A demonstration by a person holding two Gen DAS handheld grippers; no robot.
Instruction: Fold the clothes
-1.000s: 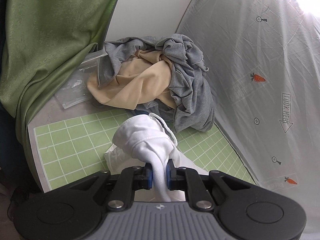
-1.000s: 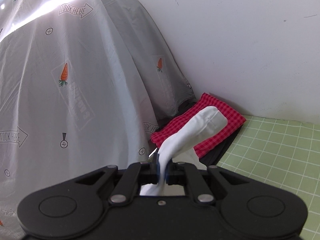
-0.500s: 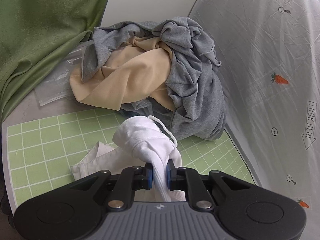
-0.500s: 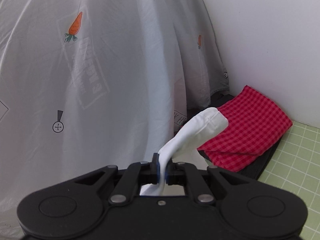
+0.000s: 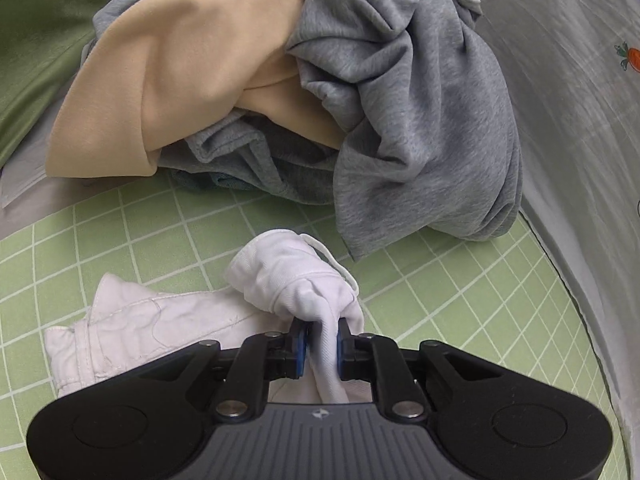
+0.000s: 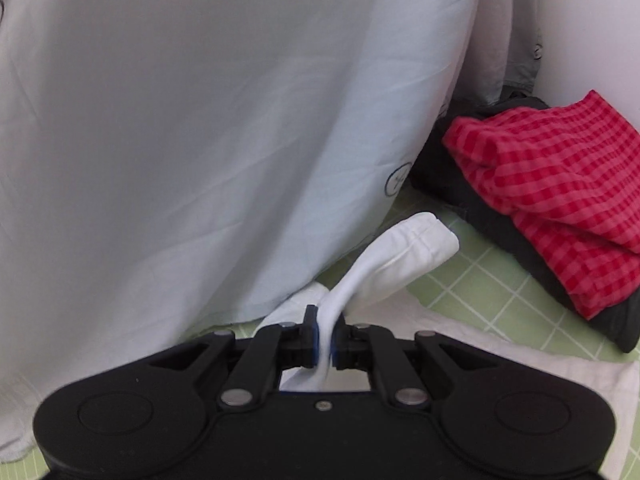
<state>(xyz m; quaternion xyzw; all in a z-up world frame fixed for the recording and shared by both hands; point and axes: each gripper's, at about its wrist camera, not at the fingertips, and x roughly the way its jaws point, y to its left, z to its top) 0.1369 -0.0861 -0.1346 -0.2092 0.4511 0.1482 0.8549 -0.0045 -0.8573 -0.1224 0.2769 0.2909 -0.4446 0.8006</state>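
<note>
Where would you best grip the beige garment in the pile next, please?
Take the beige garment at its folded lower-left hem, coming in low from the left over the mat. That edge lies exposed; the grey garment drapes over its right side, and both grippers are busy with the white garment.

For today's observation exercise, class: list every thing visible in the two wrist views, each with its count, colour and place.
white garment: one, white, on the mat, pinched at two spots by both grippers
grey garment: at least one, grey, crumpled pile at the mat's far edge
beige garment: one, beige, tangled in the grey pile
checked cloth: one, red check, folded on top of the dark garment
dark garment: one, black, under the checked cloth
grid mat: one, light green
printed sheet: one, pale grey, hanging behind the mat
green fabric: one, left of pile
left gripper: black, shut
right gripper: black, shut
</note>
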